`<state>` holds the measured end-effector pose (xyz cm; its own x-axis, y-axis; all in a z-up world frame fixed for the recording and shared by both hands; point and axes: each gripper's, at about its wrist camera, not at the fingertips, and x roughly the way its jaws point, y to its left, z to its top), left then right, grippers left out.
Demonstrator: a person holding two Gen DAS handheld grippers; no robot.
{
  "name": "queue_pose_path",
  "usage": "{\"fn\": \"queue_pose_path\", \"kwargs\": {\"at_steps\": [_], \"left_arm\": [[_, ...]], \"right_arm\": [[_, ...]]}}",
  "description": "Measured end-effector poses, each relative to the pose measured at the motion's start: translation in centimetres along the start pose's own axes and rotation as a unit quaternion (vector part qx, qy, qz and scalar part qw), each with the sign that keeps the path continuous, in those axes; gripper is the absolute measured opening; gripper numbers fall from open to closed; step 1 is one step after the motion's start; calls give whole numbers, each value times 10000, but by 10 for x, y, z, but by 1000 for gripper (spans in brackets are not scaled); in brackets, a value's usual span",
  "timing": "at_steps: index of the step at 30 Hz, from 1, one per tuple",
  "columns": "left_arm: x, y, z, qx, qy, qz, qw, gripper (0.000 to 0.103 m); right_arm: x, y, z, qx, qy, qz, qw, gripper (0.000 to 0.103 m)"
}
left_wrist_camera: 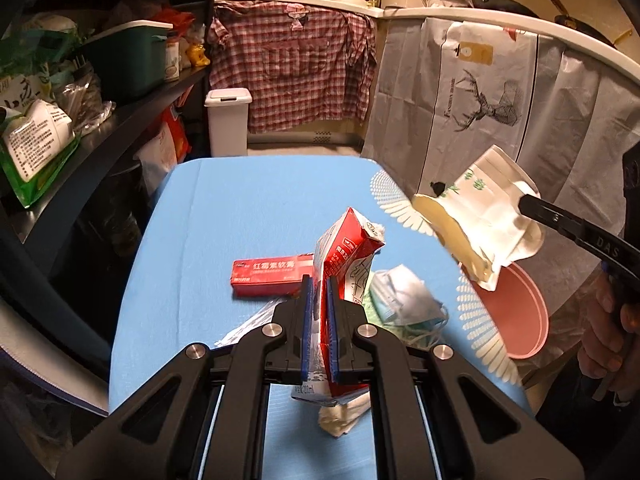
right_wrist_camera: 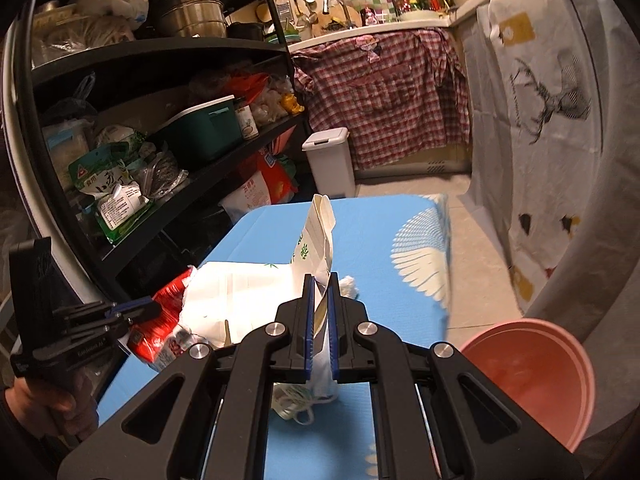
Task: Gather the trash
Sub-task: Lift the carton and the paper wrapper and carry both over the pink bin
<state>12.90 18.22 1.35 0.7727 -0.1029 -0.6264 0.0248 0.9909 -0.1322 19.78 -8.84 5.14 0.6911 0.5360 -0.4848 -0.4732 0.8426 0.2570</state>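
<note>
Clamping red carton between left tongs; right tongs pinching white paper bag.

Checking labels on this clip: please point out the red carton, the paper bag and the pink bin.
red carton (left_wrist_camera: 347, 258), left wrist view, on its red side panel above the fingers.
paper bag (right_wrist_camera: 318, 232), right wrist view, on its upright folded edge.
pink bin (right_wrist_camera: 532, 376), right wrist view, on its inner wall.

The far tablecloth lies open; red box and face mask crowd the near middle.
</note>
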Motion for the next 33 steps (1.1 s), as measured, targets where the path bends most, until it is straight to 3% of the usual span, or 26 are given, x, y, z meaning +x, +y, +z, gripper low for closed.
{"fn": "queue_pose_path", "kwargs": {"at_steps": [9,19,33], "left_arm": [[-4,-20,6,49,-120,-107,9999,7],[3,-44,13,134,-145,-241,9995,7],[23,-83,26,255,-157,-420,9987,7]], "right_arm": [[-41,-35,7,-237,-279,-371,9986,7],[-46,-86,-6,295,-373,-774,9959,7],[-55,-118,-18,392,-379,-1167,9917,7]]}}
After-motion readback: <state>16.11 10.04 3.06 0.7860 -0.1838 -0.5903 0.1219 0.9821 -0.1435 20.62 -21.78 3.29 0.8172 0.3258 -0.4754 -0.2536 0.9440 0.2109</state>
